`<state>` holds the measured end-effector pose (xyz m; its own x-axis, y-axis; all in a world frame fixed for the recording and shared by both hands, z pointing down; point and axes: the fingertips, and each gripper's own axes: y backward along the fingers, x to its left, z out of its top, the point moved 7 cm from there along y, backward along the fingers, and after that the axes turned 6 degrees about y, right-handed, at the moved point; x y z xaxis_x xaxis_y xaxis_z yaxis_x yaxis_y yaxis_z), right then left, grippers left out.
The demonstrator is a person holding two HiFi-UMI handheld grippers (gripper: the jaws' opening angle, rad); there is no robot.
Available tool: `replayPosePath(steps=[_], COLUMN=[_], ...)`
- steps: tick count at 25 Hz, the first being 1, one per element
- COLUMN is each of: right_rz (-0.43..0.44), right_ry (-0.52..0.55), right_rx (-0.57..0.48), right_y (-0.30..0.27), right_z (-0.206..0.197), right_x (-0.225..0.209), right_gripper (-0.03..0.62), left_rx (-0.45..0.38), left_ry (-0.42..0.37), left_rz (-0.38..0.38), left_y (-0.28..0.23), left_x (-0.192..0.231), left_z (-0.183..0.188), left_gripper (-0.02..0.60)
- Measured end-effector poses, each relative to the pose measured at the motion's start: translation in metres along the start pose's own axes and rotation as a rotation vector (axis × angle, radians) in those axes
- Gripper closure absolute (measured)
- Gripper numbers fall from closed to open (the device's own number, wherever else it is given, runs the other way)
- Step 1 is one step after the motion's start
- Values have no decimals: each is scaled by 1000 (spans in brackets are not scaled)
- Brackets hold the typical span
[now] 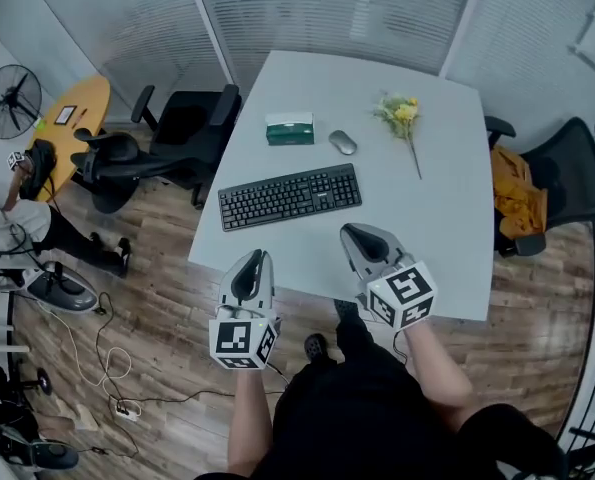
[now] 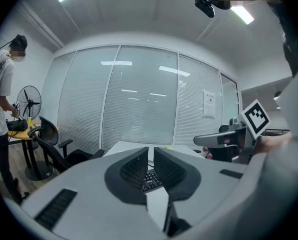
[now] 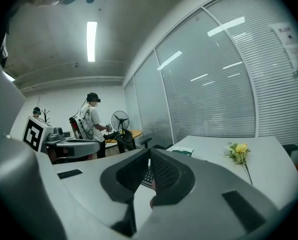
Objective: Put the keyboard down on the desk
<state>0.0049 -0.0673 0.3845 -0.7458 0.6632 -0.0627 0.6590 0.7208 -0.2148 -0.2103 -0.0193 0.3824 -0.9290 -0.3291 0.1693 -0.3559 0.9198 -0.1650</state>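
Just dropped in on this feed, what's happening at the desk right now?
A person stands at the near edge of the white desk with a gripper in each hand. The black keyboard already lies flat on the desk, with a mouse, a tissue box and a yellow flower sprig beyond it. The left gripper and right gripper are by the near edge, closed, empty, touching nothing.

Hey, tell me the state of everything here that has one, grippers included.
Keyboard: flat on the desk, not held.
Left gripper: shut to a slit, empty.
Right gripper: shut, empty.
Mouse: on the desk, untouched.
Flowers: lying on their side.
Tissue box: flat on the desk.
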Motion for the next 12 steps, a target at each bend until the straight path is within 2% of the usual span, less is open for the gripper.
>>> replayPosePath(steps=[12], right_rz=[-69], right_ry=[-17], right_rx=[-25], right_y=[42], right_z=[-3], right_x=[49], right_gripper=[583], left_rx=[11], left_ry=[19], left_rz=[-68], left_y=[45], left_x=[3], left_z=[-6], left_gripper=[581])
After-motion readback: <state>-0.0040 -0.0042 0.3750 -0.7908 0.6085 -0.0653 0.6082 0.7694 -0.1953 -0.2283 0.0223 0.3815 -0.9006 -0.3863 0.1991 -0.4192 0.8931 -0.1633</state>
